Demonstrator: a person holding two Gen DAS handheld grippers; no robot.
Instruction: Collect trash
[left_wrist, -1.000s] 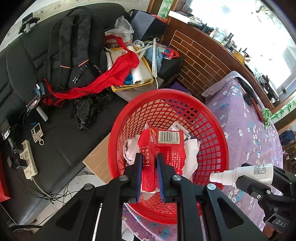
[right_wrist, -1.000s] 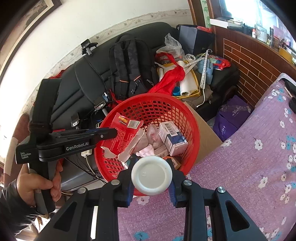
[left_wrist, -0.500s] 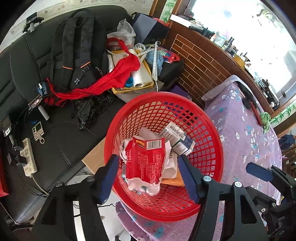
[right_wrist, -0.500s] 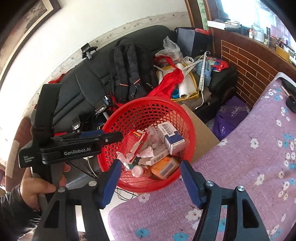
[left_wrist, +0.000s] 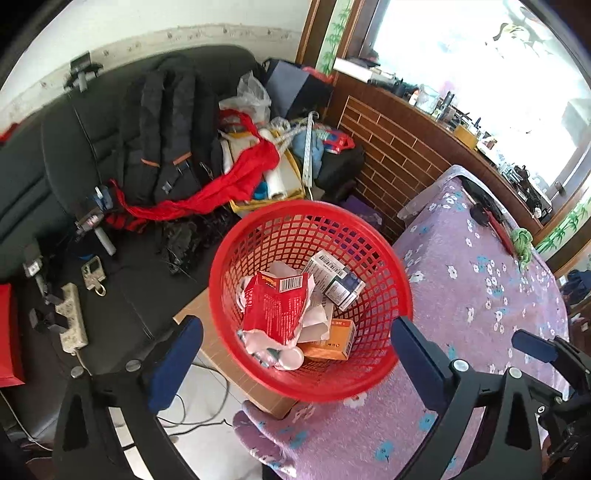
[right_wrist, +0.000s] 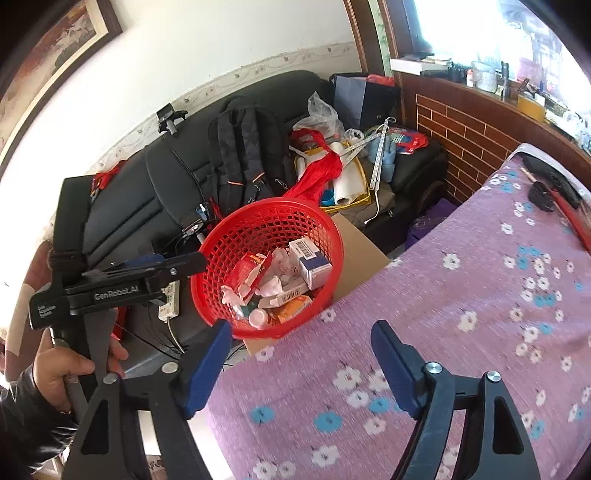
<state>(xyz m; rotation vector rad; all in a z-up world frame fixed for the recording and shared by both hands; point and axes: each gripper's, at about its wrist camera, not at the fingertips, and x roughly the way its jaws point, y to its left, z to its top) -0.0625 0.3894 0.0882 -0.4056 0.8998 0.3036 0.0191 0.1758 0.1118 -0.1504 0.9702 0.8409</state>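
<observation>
A red mesh basket (left_wrist: 258, 236) stands beside the purple flowered table (left_wrist: 480, 280). It holds a torn red packet (left_wrist: 275, 308), a white-and-blue box (left_wrist: 334, 278), an orange box (left_wrist: 332, 339), crumpled paper and a white bottle (left_wrist: 291, 358). My left gripper (left_wrist: 295, 356) is open and empty, its fingers either side of the basket's near rim. My right gripper (right_wrist: 301, 369) is open and empty above the table, back from the basket (right_wrist: 266, 214). The white bottle (right_wrist: 256, 317) lies at the basket's near side. The left gripper's body (right_wrist: 122, 284) shows left of the basket.
A black sofa (left_wrist: 55, 173) behind the basket carries a black backpack (left_wrist: 166, 129), red cloth (left_wrist: 221, 184), a yellow tray of clutter (left_wrist: 280, 177) and a power strip (left_wrist: 72, 317). A cardboard box (right_wrist: 358, 251) sits under the basket. Dark objects (right_wrist: 550, 188) lie at the table's far end.
Both grippers have opened. The left let the red packet fall and the right let the white bottle fall into the basket. Both have drawn back from it.
</observation>
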